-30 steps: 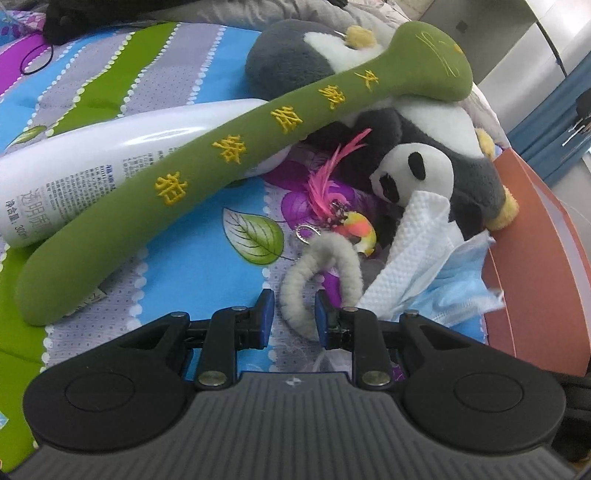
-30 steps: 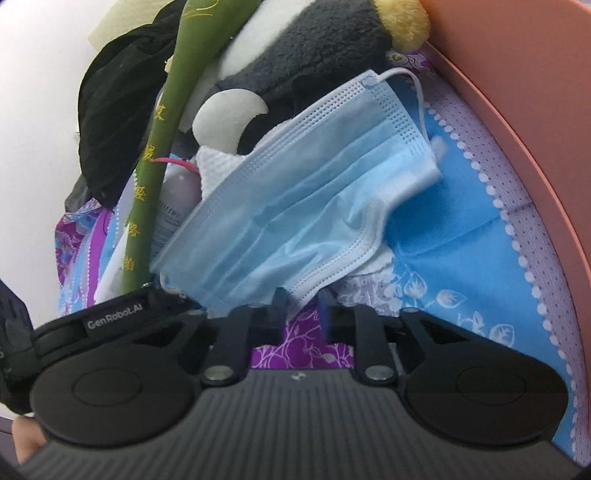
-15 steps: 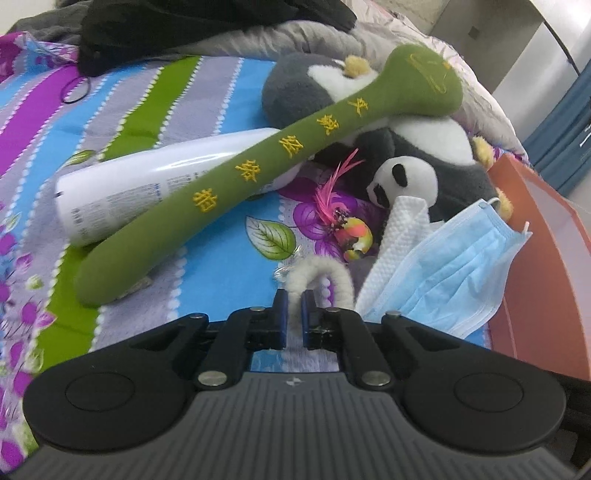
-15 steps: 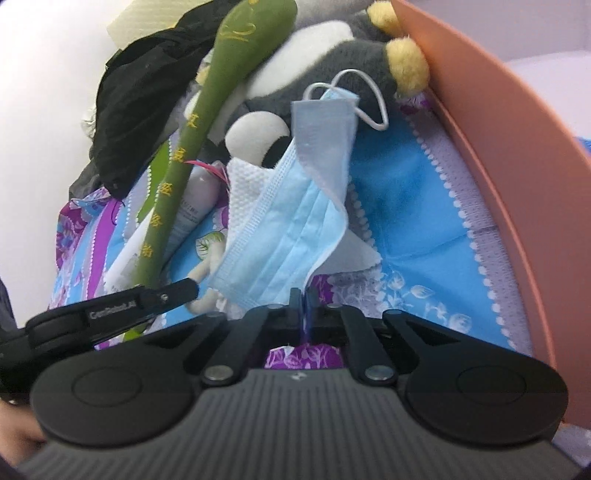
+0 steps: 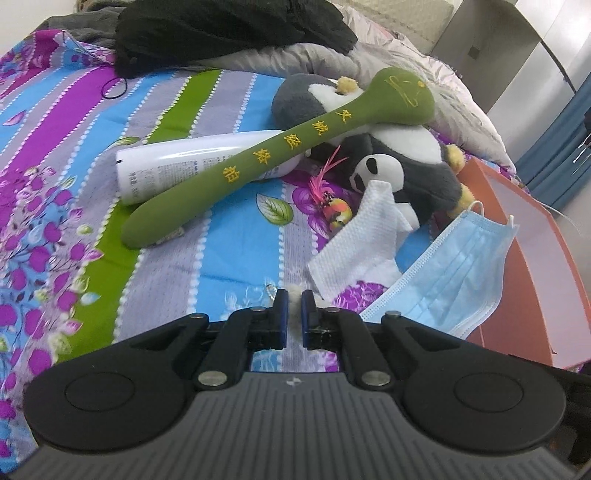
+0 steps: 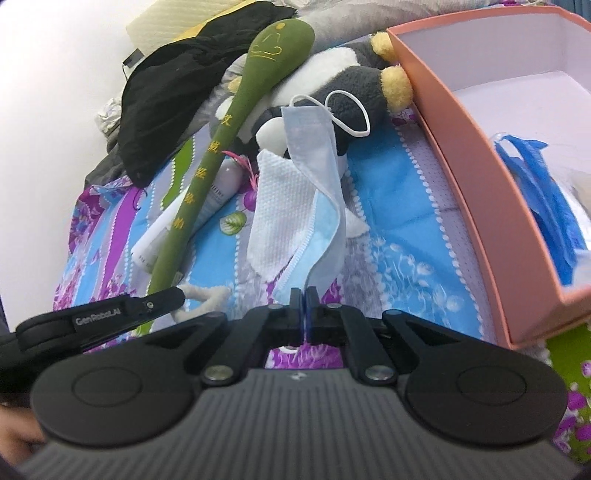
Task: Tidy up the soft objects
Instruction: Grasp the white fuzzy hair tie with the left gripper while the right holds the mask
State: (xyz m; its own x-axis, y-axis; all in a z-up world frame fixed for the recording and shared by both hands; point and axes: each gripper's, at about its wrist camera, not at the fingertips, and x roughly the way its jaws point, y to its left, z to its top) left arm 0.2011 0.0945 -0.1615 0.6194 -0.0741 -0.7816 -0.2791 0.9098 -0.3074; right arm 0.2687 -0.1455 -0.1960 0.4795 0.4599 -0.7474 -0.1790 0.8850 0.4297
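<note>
Both claws are busy over the bed [image 5: 229, 266] with its striped, flowered sheet. The left claw [image 5: 290, 295] is clenched on a fluffy white loop [image 5: 294, 295]; only a tuft of it shows between the blue pads in the left wrist view, while the right wrist view shows the pale fuzzy loop [image 6: 207, 295] trailing from the tip of that claw [image 6: 181, 293]. The right claw [image 6: 305, 293] is clamped tight on the lower edge of a blue face mask [image 6: 317, 206], which hangs up off the sheet, its white ear loop dangling near the top. From the left wrist view the same mask [image 5: 454, 273] hangs just beside the salmon box [image 5: 528, 295].

Take the green plush stick [image 5: 280, 155] with yellow embroidered characters as the landmark. It lies slantwise across a white bottle [image 5: 177, 166], its rounded head resting on the grey-and-white plush [image 5: 413, 162]. Below that head sits a small panda face [image 5: 376, 170], and a white textured cloth [image 5: 358, 236] lies in front of the panda. A pink-feathered trinket [image 5: 332, 199] sits between the stick and the cloth. Beyond the stick, a black garment [image 5: 229, 29] is heaped at the far edge of the bed.

The salmon box [image 6: 465, 155], open-topped, stands to the right of the plush pile, with blue material [image 6: 543, 192] inside.
</note>
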